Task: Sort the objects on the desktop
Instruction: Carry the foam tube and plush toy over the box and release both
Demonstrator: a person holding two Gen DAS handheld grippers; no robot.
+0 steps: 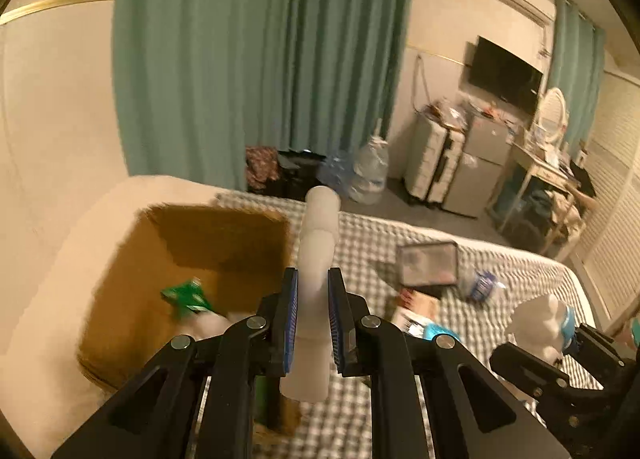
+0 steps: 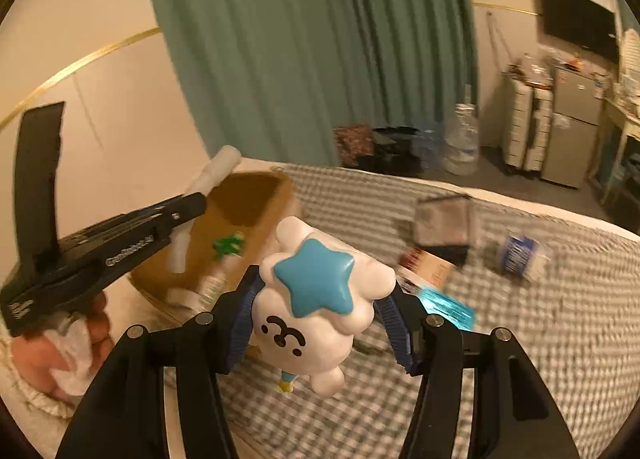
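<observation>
Landmark: open brown cardboard box [image 1: 192,271] on the gingham-checked bedspread [image 1: 380,243], matte walls; a green packet [image 1: 186,295] lies inside.

Left gripper [image 1: 313,315]: blue ribbed pads nearly together, pinching a smooth translucent white tube [image 1: 318,255], cylindrical and stepped, held above the box's right rim.

Right gripper [image 2: 318,309]: jaws about half apart, clamped on a glossy white cloud-shaped figurine [image 2: 308,323] with a blue star on top and a drawn face, right of the box, above the bedspread.

Further right of the box: a clear rectangular case [image 2: 442,219].
</observation>
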